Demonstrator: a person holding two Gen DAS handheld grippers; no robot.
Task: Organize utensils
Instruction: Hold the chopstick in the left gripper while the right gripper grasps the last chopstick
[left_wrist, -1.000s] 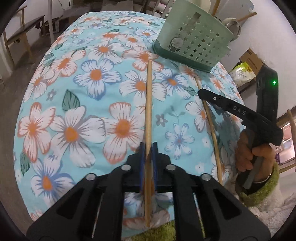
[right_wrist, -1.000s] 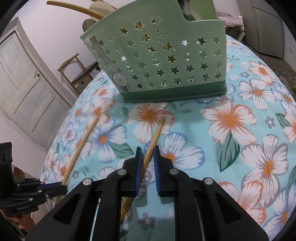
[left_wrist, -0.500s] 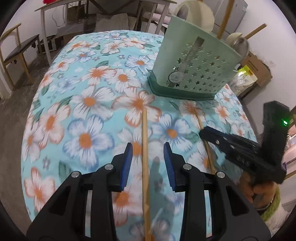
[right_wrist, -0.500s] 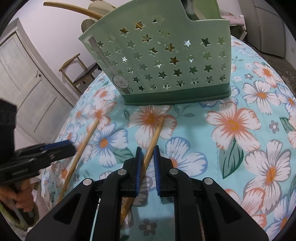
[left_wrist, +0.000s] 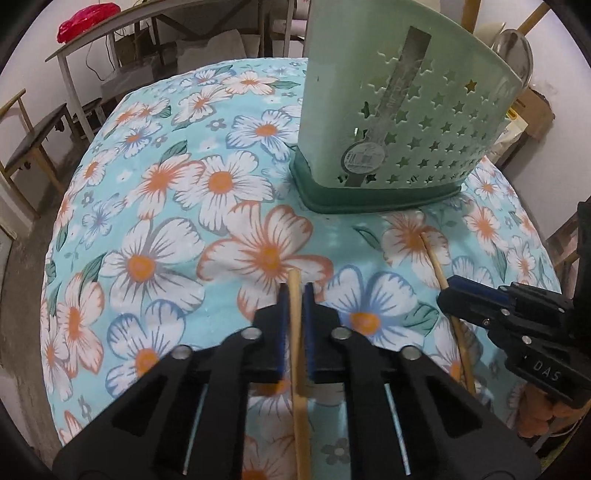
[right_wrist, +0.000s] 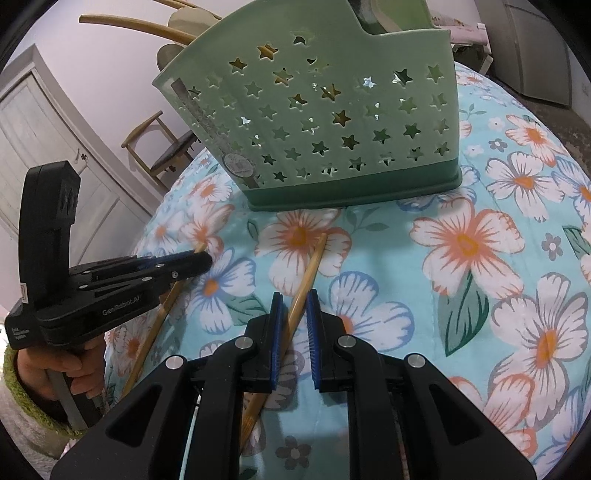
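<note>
Two wooden chopsticks lie on the flowered tablecloth (left_wrist: 155, 266) in front of a green star-punched utensil basket (left_wrist: 406, 110) (right_wrist: 332, 122). My left gripper (left_wrist: 295, 291) is closing, its blue pads pressed on one chopstick (left_wrist: 294, 280) just behind its far tip. In the right wrist view the left gripper (right_wrist: 199, 260) comes in from the left over that chopstick (right_wrist: 159, 325). My right gripper (right_wrist: 293, 295) (left_wrist: 448, 291) is shut on the other chopstick (right_wrist: 316, 258) (left_wrist: 434, 258), which runs slantwise between the pads and points at the basket.
Wooden handles and a metal ladle (left_wrist: 513, 48) stick out of the basket. A person's hand in a green cuff (right_wrist: 55, 369) holds the left gripper. Chairs (right_wrist: 166, 147) and a bench (left_wrist: 33, 147) stand around the table, a door (right_wrist: 44, 147) behind.
My left gripper opened, slid forward along its chopstick toward the basket and closed again near the far tip. The right gripper kept still on its chopstick.
</note>
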